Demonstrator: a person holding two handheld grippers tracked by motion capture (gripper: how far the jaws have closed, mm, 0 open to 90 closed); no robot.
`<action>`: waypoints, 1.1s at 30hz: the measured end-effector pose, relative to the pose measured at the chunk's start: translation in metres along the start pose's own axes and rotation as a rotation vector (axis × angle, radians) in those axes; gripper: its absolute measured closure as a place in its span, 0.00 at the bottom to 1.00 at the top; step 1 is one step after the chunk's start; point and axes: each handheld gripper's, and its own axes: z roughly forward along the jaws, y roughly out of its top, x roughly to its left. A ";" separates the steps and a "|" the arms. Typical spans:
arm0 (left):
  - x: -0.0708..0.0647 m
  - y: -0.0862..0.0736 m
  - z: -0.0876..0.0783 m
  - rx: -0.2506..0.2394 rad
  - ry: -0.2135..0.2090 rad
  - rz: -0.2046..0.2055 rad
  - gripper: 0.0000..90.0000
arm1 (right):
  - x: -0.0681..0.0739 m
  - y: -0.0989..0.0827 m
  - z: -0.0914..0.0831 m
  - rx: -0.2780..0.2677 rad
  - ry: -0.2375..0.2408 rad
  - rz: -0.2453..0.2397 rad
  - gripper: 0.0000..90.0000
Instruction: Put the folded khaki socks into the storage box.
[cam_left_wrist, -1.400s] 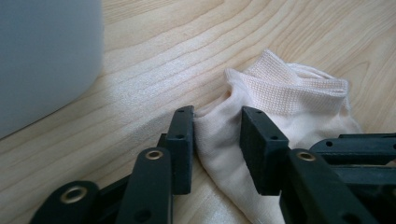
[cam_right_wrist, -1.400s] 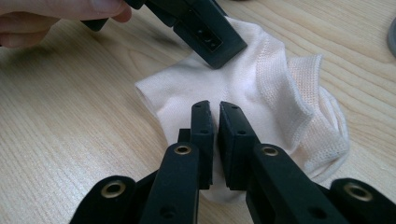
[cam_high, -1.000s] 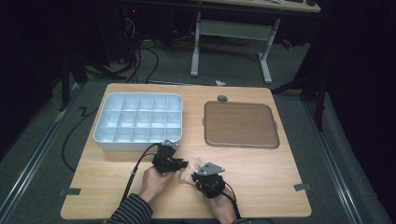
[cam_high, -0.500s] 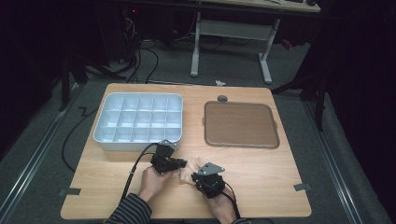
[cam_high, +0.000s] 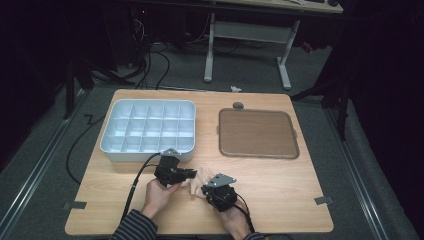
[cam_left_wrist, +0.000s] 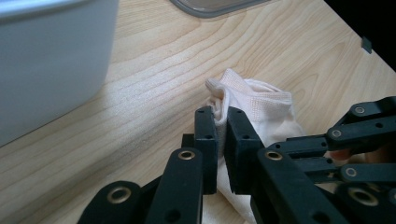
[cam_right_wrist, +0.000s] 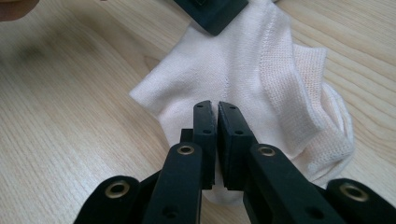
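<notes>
— How many things are on the light wooden table (cam_high: 280, 185)?

— Three. One white plastic tray with small compartments (cam_high: 148, 129) at upper left of the high view, one flat brown square tray with a grey rim (cam_high: 257, 133) at upper right, and one pale cream knitted sock (cam_right_wrist: 261, 88) low in the middle, between my hands.

— And the compartments?

— Fifteen: three rows of five.

— Your grippers?

— Two. My left gripper (cam_left_wrist: 221, 140) has just been closing and now pinches a fold of the sock. My right gripper (cam_right_wrist: 217, 140) is clamped on the sock's near edge. In the right gripper view the sock lies crumpled at centre, touching the table.
</notes>
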 end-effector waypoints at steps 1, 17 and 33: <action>0.000 -0.001 -0.001 -0.004 -0.002 0.000 0.94 | 0.001 0.001 0.001 0.005 -0.001 -0.005 0.96; 0.009 -0.005 -0.009 0.014 -0.001 -0.010 0.95 | -0.008 0.034 -0.008 -0.065 0.012 0.005 0.97; 0.010 -0.004 -0.010 0.021 -0.013 -0.007 0.95 | -0.015 0.039 -0.001 -0.033 0.003 0.010 1.00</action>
